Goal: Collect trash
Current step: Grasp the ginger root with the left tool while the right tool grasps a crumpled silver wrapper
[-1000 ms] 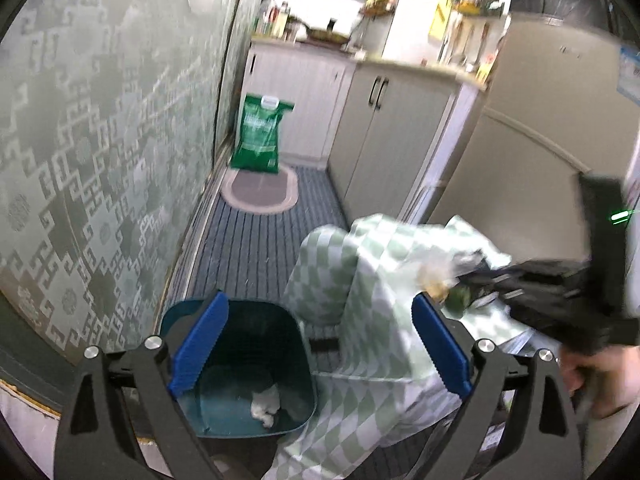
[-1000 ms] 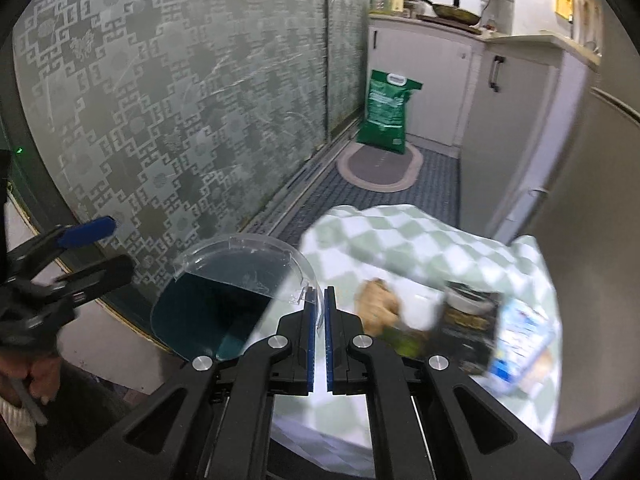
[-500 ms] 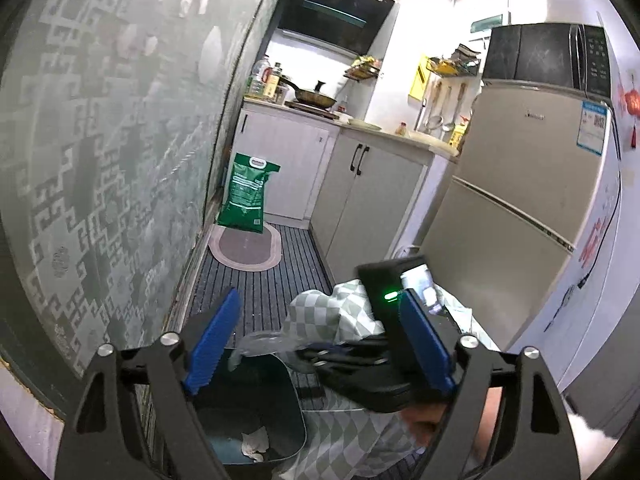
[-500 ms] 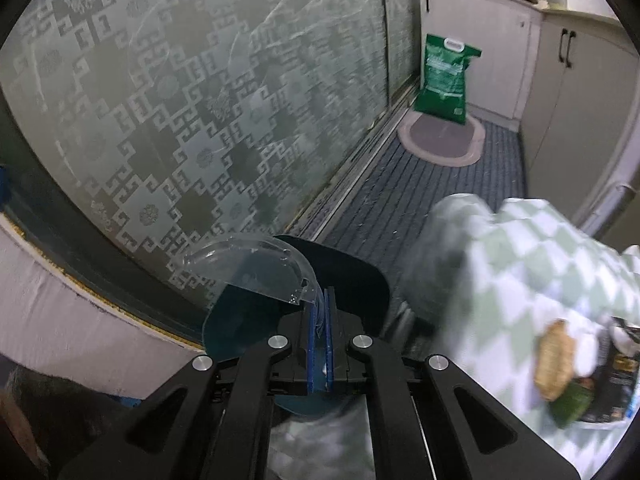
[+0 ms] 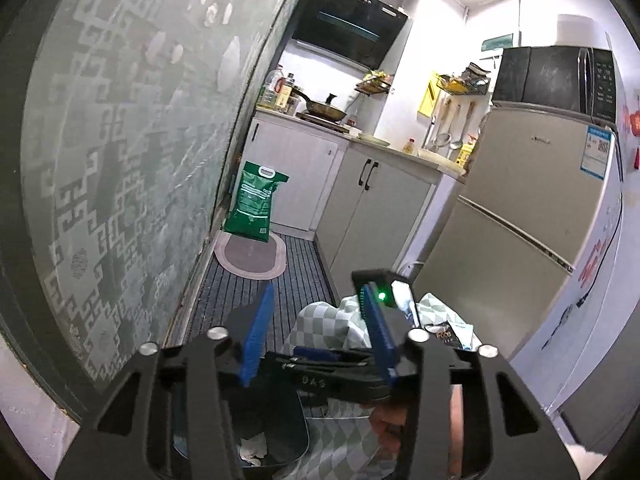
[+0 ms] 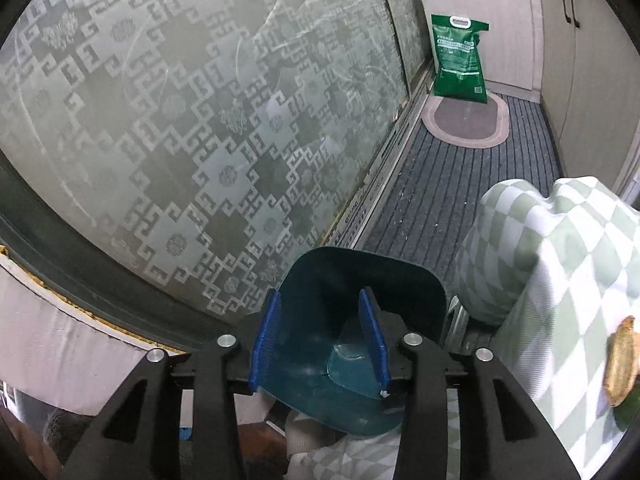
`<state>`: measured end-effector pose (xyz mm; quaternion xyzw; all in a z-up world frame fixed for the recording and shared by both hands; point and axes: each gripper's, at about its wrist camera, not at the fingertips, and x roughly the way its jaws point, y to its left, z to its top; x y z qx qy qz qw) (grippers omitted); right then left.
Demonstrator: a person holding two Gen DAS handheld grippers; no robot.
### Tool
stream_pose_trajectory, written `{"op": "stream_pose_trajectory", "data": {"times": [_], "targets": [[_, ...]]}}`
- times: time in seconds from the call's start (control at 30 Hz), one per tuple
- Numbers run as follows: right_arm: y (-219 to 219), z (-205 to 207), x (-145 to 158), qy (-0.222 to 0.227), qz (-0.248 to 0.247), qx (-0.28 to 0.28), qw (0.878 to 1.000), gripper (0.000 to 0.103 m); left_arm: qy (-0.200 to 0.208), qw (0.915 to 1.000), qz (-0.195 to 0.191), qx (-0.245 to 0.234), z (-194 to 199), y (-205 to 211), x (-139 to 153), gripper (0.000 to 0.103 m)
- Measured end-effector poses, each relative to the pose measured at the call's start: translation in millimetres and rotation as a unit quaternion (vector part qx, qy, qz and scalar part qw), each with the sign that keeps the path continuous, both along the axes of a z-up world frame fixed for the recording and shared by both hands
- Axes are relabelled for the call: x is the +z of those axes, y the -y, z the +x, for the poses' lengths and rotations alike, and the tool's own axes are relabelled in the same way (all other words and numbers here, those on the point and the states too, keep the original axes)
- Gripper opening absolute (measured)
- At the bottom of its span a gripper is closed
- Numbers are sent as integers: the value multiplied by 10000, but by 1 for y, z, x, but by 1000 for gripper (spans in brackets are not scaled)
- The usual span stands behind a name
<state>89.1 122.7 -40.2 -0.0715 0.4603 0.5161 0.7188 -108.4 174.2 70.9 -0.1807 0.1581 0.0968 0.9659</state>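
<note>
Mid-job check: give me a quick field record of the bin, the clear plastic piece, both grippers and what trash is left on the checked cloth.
bin: dark teal bin on the floor beside the patterned glass door
bin contents: clear plastic piece; crumpled white paper
right gripper: open, over the bin mouth, holding nothing
left gripper: open, empty
checked cloth: right of the bin, still holds a brown scrap and a dark packet

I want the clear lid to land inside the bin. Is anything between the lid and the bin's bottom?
Nothing visible. The clear lid is already inside the bin, just beyond the open right gripper.
</note>
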Motion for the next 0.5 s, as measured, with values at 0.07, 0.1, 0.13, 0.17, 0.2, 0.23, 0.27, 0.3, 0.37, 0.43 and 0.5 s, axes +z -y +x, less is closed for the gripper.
{"op": "stream_pose_trajectory", "data": {"times": [0.07, 0.1, 0.13, 0.17, 0.2, 0.23, 0.27, 0.3, 0.37, 0.43, 0.5], "targets": [[9, 5, 5, 29, 63, -76, 9999, 45, -48, 10000, 22, -47, 3, 2, -1, 39], [13, 7, 7, 36, 91, -109, 9999, 45, -71, 9999, 30, -81, 5, 5, -1, 37], [22, 12, 11, 52, 144, -178, 9997, 45, -90, 9999, 39, -111, 7, 7, -1, 35], [30, 15, 15, 73, 199, -245, 9995, 45, -119, 9998, 53, -143, 10, 10, -2, 34], [38, 18, 20, 99, 261, -313, 9991, 45, -137, 9997, 54, -169, 12, 12, -2, 32], [46, 21, 23, 120, 309, -370, 9988, 45, -162, 9997, 54, -199, 14, 14, -3, 30], [57, 26, 27, 152, 365, -454, 9982, 45, -189, 9995, 63, -236, 17, 17, -4, 29], [66, 30, 31, 181, 408, -529, 9976, 45, -231, 9993, 83, -283, 21, 21, -5, 28], [83, 37, 36, 225, 467, -669, 9964, 47, -348, 9987, 124, -359, 30, 30, -10, 28], [106, 45, 41, 266, 540, -849, 9946, 47, -451, 9978, 154, -452, 40, 37, -14, 28], [129, 52, 46, 340, 594, -1033, 9923, 47, -590, 9964, 194, -586, 52, 46, -19, 23]]}}
